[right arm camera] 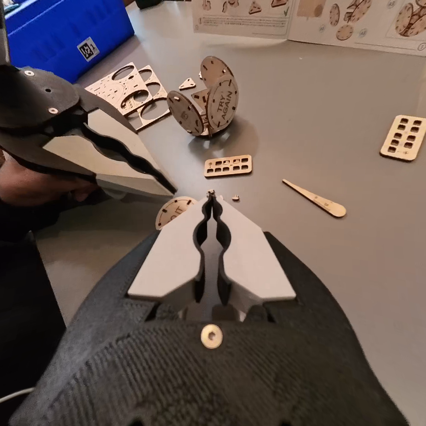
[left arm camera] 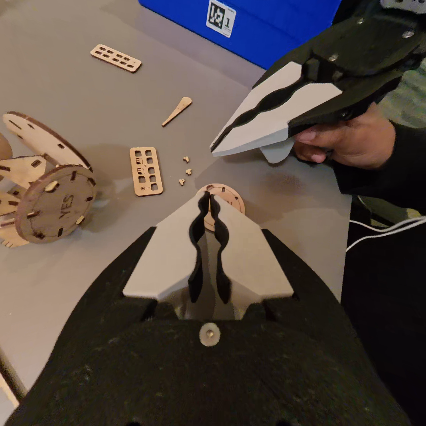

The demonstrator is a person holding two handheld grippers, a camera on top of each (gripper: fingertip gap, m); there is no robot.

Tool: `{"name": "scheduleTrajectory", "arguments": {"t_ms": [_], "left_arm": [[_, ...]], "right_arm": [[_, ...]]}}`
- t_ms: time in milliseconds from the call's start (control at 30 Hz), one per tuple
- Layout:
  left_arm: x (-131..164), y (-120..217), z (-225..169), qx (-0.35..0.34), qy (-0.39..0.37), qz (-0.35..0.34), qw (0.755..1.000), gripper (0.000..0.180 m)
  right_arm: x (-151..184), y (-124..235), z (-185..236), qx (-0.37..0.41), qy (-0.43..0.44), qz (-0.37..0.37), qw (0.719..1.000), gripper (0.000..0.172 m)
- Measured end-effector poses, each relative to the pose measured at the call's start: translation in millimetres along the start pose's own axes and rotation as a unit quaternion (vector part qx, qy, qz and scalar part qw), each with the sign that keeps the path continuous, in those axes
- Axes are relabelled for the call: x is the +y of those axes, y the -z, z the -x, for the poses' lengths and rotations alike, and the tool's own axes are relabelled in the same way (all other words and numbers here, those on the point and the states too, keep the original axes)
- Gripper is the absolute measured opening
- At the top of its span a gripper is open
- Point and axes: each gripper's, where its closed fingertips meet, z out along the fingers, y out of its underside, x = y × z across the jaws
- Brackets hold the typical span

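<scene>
Over wooden disc [left arm camera: 232, 202]: left tool [left arm camera: 209, 196] closed | right tool [right arm camera: 211, 196] pinching peg [right arm camera: 211, 191]

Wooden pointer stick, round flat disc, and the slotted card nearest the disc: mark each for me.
Wooden pointer stick [right arm camera: 322, 202]: right wrist view, on its wide rounded end.
Round flat disc [left arm camera: 232, 198]: left wrist view, on its bare far rim.
Slotted card [left arm camera: 146, 171]: left wrist view, at its centre.

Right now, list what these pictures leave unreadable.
Round wooden disc: left wrist view, mostly under the left hand-held gripper.
Small wooden piece: right wrist view, too small to tell whether the right hand-held gripper grips it.
Wooden model: left wrist view, cut by the left edge.
Instruction sheets: right wrist view, cut by the top edge.
</scene>
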Motion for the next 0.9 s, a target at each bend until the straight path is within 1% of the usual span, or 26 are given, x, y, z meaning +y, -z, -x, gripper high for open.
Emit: {"name": "scheduleTrajectory", "arguments": {"t_ms": [33, 67, 100, 133, 167, 200, 233, 267, 333, 433, 467, 533, 600, 667, 700, 733, 767, 800, 867, 900], "left_arm": [[0, 0, 2, -0.006, 0.002, 0.002, 1.0, 0.0], [0, 0, 2, -0.007, 0.003, 0.0, 1.0, 0.0], [-1, 1, 3, -0.008, 0.005, -0.006, 1.0, 0.0], [-3, 2, 3, -0.01, 0.005, -0.011, 1.0, 0.0], [-3, 3, 4, -0.014, 0.006, -0.013, 1.0, 0.0], [-3, 3, 4, -0.015, 0.005, -0.013, 1.0, 0.0], [-2, 2, 5, -0.018, 0.003, -0.01, 1.0, 0.0], [-1, 1, 4, -0.018, 0.001, -0.002, 1.0, 0.0], [4, -3, 2, -0.016, -0.008, 0.017, 1.0, 0.0], [13, -10, 4, -0.031, -0.017, 0.055, 0.998, 0.0], [17, -13, 4, -0.034, -0.019, 0.072, 0.997, 0.0], [16, -13, 2, -0.035, -0.03, 0.069, 0.997, 0.0], [18, -14, -6, -0.02, -0.053, 0.074, 0.996, 0.0], [20, -15, -14, -0.015, -0.088, 0.079, 0.993, 0.0], [21, -15, -16, -0.02, -0.106, 0.08, 0.991, 0.0], [22, -16, -20, -0.019, -0.122, 0.081, 0.989, 0.0], [22, -16, -22, -0.02, -0.135, 0.081, 0.987, 0.0], [22, -16, -22, -0.024, -0.143, 0.08, 0.986, 0.0], [17, -12, -25, -0.025, -0.152, 0.059, 0.986, 0.0], [9, -8, -27, -0.024, -0.151, 0.027, 0.988, 0.0]], "right_arm": [[-2, 0, 0, 0.0, 0.001, -0.006, 1.0, 0.0], [-10, 3, 0, -0.001, 0.0, -0.03, 1.0, 0.0], [-25, 7, 0, -0.003, -0.004, -0.078, 0.997, 0.0], [-47, 15, 2, -0.008, -0.012, -0.148, 0.989, 0.0], [-72, 27, 4, -0.018, -0.021, -0.228, 0.973, 0.0], [-96, 40, 6, -0.029, -0.027, -0.306, 0.951, 0.0], [-115, 52, 6, -0.034, -0.035, -0.366, 0.929, 0.0], [-127, 57, 5, -0.037, -0.037, -0.396, 0.917, 0.0], [-138, 44, 5, -0.043, -0.034, -0.394, 0.918, 0.0], [-150, 21, 2, -0.044, -0.059, -0.403, 0.912, 0.0], [-152, 15, 1, -0.036, -0.056, -0.407, 0.911, 0.0], [-149, 4, 1, -0.01, -0.037, -0.397, 0.917, 0.0], [-146, 8, 6, 0.015, -0.014, -0.403, 0.915, 0.0], [-139, 18, 7, 0.058, 0.004, -0.417, 0.907, 0.0], [-133, 21, 6, 0.08, 0.008, -0.42, 0.904, 0.004], [-129, 22, 7, 0.094, 0.013, -0.419, 0.903, 0.015], [-126, 24, 11, 0.098, 0.023, -0.417, 0.904, 0.019], [-124, 25, 15, 0.099, 0.033, -0.416, 0.903, 0.018], [-123, 29, 16, 0.115, 0.042, -0.423, 0.898, 0.016], [-125, 31, 14, 0.122, 0.042, -0.43, 0.894, 0.014]]}}
